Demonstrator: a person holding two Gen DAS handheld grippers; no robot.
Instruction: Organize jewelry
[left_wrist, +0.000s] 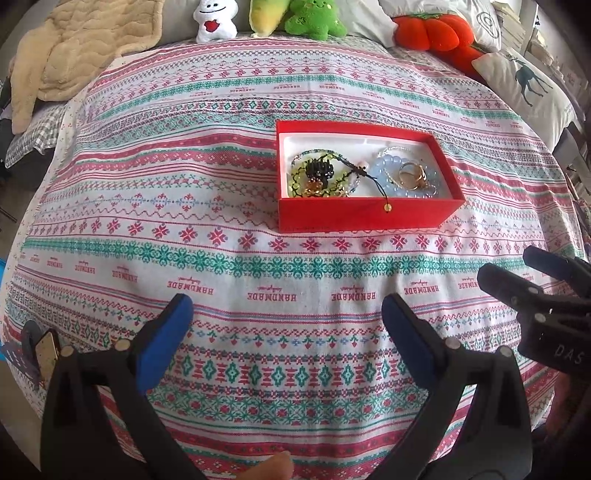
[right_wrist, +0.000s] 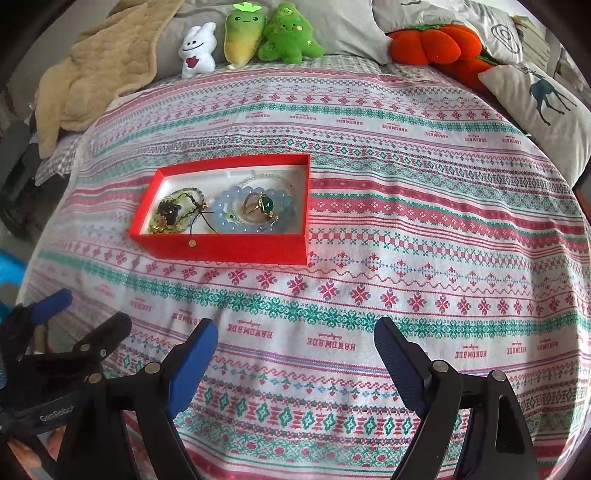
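Observation:
A red box (left_wrist: 365, 216) with a white lining sits on the patterned bedspread; it also shows in the right wrist view (right_wrist: 221, 249). Inside lie a pale blue bead bracelet (left_wrist: 388, 168) (right_wrist: 227, 203), a gold ring with a green stone (right_wrist: 264, 205) (left_wrist: 412, 173), a green bead string with a black charm (left_wrist: 319, 171) (right_wrist: 173, 210) and a thin chain (right_wrist: 266, 179). My left gripper (left_wrist: 288, 306) is open and empty, well in front of the box. My right gripper (right_wrist: 295, 330) is open and empty, in front of the box and to its right. Each gripper shows at the edge of the other's view.
Plush toys (right_wrist: 243, 35) and an orange pumpkin cushion (right_wrist: 432, 42) line the far edge. A beige blanket (left_wrist: 74, 44) lies at the far left. A deer-print pillow (right_wrist: 546, 99) is at the far right. The bedspread (right_wrist: 406, 221) surrounds the box.

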